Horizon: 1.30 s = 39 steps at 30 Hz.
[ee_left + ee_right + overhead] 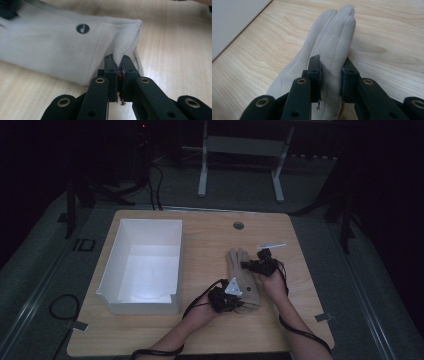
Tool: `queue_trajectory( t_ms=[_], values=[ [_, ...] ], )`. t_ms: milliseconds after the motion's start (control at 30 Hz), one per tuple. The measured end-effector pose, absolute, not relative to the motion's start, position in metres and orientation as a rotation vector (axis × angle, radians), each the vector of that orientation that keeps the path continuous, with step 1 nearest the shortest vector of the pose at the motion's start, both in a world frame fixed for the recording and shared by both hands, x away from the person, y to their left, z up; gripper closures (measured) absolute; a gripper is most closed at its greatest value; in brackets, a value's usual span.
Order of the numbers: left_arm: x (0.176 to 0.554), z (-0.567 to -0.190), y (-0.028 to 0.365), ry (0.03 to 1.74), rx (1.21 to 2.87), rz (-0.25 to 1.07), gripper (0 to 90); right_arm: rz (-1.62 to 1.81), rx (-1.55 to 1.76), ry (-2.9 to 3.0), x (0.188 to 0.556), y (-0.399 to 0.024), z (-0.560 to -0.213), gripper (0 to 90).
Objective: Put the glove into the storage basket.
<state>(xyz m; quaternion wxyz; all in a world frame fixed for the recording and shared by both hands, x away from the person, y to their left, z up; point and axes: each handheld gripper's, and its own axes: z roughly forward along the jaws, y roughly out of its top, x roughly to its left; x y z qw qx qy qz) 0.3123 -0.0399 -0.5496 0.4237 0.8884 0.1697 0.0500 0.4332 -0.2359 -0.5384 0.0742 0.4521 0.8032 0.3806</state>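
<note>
A beige glove (243,270) lies flat on the wooden table (200,240), right of centre, fingers pointing away from me. My left gripper (239,305) is at its near cuff end. In the left gripper view the left gripper (119,62) is shut on a lifted corner of the glove's cuff (127,37), beside a small round dark badge (82,28). My right gripper (251,266) comes in from the glove's right side. In the right gripper view the right gripper (331,68) has its pads pressed on either side of the glove's finger part (334,37).
An open white box (114,265) stands on the left half of the table, seen as a white wall (232,17) in the right gripper view. A round cable hole (238,225) sits near the table's far edge. Beyond the table, on the dark floor, stands a white desk frame (202,170).
</note>
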Motion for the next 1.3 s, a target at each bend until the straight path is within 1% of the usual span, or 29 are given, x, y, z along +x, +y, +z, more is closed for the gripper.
queue_trajectory(
  t_ms=[33, 133, 167, 200, 267, 300, 467, 567, 900, 933, 1300],
  values=[
    [0.311, -0.548, -0.040, 0.428, 2.218, 0.146, 86.8, 1.149, 1.362, 2.412, 0.433, -0.237, -0.538, 73.9],
    [0.311, -0.543, -0.038, 0.428, 2.210, 0.153, 86.9, 1.167, 1.375, 2.403, 0.434, -0.239, -0.536, 73.9],
    [0.311, -0.541, -0.038, 0.425, 2.215, 0.133, 86.9, 1.175, 1.378, 2.399, 0.433, -0.239, -0.535, 73.9],
    [0.310, -0.539, -0.038, 0.416, 2.220, 0.156, 86.9, 1.178, 1.380, 2.396, 0.433, -0.239, -0.533, 73.9],
    [0.309, -0.536, -0.038, 0.409, 2.229, 0.151, 86.9, 1.185, 1.372, 2.390, 0.432, -0.239, -0.530, 73.9],
    [0.308, -0.533, -0.038, 0.400, 2.234, 0.176, 86.9, 1.196, 1.370, 2.392, 0.432, -0.239, -0.528, 74.0],
    [0.309, -0.522, -0.036, 0.399, 2.239, 0.159, 86.9, 1.261, 1.378, 2.371, 0.431, -0.240, -0.517, 74.0],
    [0.310, -0.508, -0.031, 0.402, 2.247, 0.192, 86.8, 1.280, 1.362, 2.360, 0.431, -0.240, -0.507, 74.0],
    [0.311, -0.475, -0.023, 0.399, 2.262, 0.218, 86.8, 1.337, 1.330, 2.325, 0.429, -0.240, -0.473, 74.0],
    [0.310, -0.467, -0.022, 0.395, 2.268, 0.238, 86.8, 1.347, 1.320, 2.321, 0.429, -0.239, -0.464, 74.0],
    [0.309, -0.436, -0.009, 0.394, 2.270, 0.272, 86.8, 1.420, 1.287, 2.293, 0.429, -0.230, -0.430, 74.0]
  ],
)
